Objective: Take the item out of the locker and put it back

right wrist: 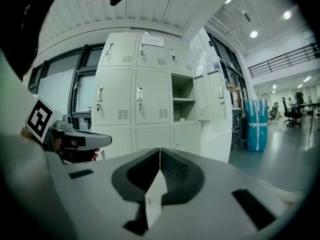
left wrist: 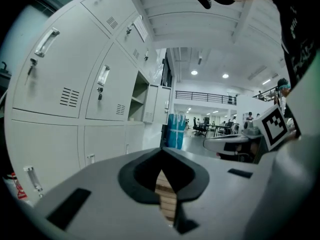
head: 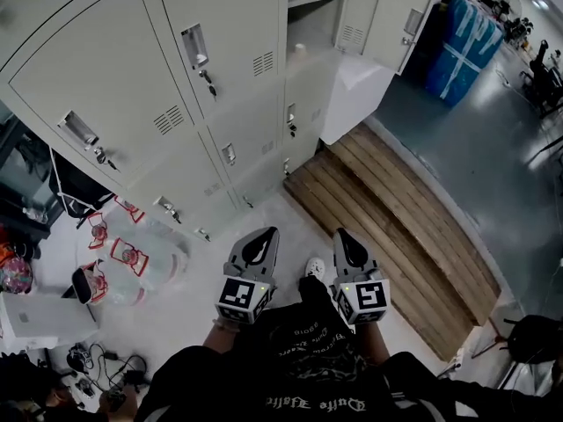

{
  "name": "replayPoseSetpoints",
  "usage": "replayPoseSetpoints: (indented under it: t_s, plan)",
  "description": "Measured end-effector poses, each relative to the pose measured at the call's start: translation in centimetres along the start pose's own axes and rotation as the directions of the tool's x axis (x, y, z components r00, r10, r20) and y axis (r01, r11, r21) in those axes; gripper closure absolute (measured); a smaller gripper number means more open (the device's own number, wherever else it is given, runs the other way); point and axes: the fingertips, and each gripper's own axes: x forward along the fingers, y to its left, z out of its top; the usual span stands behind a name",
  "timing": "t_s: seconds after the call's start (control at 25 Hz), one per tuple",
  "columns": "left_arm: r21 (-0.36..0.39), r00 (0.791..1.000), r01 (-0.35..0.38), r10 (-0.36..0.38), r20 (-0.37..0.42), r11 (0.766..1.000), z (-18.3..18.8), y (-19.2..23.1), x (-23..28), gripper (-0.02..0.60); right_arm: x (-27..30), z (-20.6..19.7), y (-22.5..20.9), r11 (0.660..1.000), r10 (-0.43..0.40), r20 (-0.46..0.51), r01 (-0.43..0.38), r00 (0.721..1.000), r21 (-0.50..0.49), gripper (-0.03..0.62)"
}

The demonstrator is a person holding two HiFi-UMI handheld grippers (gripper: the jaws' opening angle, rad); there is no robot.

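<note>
A bank of pale grey lockers stands in front of me. One locker is open, its door swung to the right. A small pale item sits on its lower shelf, seen as a small item in the right gripper view; I cannot tell what it is. My left gripper and right gripper hang low, side by side near my feet, well short of the lockers. Both are shut with nothing between the jaws: left gripper tips meet, and right gripper tips meet.
A wooden pallet lies on the floor to the right, beneath the open locker. A blue wrapped package stands beyond the door. Plastic bags, a white box and cables clutter the floor at the left.
</note>
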Motion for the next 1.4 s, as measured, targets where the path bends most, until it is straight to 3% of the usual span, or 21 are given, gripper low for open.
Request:
replayPoseSetpoints:
  t_s: [0.44, 0.84, 1.16, 1.4]
  plan:
    - [0.017, 0.995, -0.085, 0.086, -0.045, 0.996, 1.2, 0.3, 11.0, 0.574, 8.7, 2.6, -8.3, 0.990, 0.134, -0.002, -0.134, 0.991, -0.039, 0.589]
    - [-0.023, 0.981, -0.192, 0.192, -0.008, 0.981, 2.9, 0.1, 19.4, 0.574, 13.3, 4.5, -17.1, 0.988, 0.149, 0.012, -0.149, 0.989, -0.031, 0.588]
    - [-0.014, 0.972, -0.234, 0.234, -0.029, 0.972, 3.6, 0.9, 22.8, 0.574, 15.8, 4.5, -19.2, 0.984, 0.177, -0.038, -0.178, 0.983, -0.026, 0.588]
    - [0.006, 0.972, -0.232, 0.232, -0.019, 0.973, 4.3, 2.9, 24.6, 0.574, 18.1, 5.3, -19.2, 0.983, 0.183, -0.023, -0.183, 0.983, -0.019, 0.588]
